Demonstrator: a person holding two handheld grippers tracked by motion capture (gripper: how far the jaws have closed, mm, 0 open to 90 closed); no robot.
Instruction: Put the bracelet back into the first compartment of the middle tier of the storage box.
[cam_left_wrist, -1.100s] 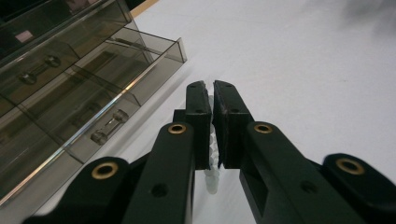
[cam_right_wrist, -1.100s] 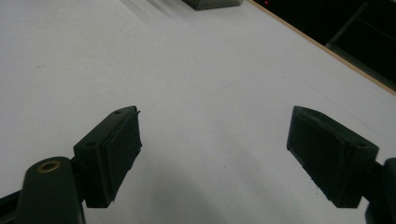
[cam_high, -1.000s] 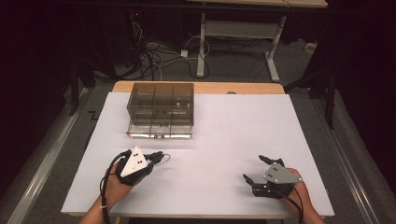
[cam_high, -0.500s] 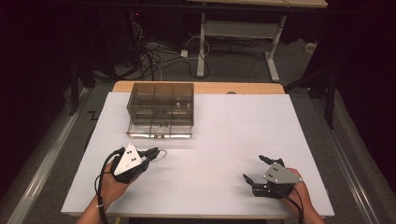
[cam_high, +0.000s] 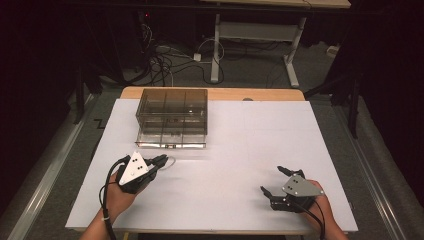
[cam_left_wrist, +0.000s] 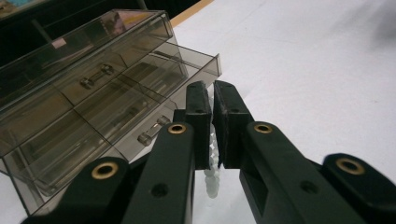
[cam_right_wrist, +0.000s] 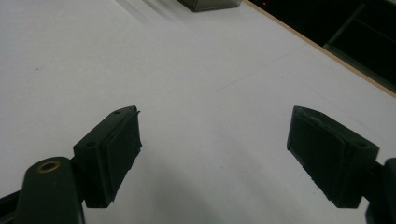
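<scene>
A smoky see-through drawer box (cam_high: 172, 112) stands at the back left of the white tabletop (cam_high: 250, 145), its lowest drawer (cam_high: 171, 140) pulled out toward me. My left gripper (cam_high: 161, 160) hovers just in front of that drawer, shut on a string of white beads (cam_high: 171, 161). In the left gripper view the beads (cam_left_wrist: 212, 175) hang pinched between the two pads of the gripper (cam_left_wrist: 212, 93), and the box (cam_left_wrist: 93, 93) lies close ahead. My right gripper (cam_high: 271, 179) rests near the front right of the table, open with nothing between its fingers (cam_right_wrist: 215, 126).
A wooden table edge (cam_high: 260, 94) shows behind the white sheet. Beyond it are a desk frame (cam_high: 250, 35) and loose cables (cam_high: 160, 60) on the floor. Bare white surface stretches between the two grippers.
My left gripper has shifted slightly left and a little toward the box, carrying the bead string. The right gripper has stayed put.
</scene>
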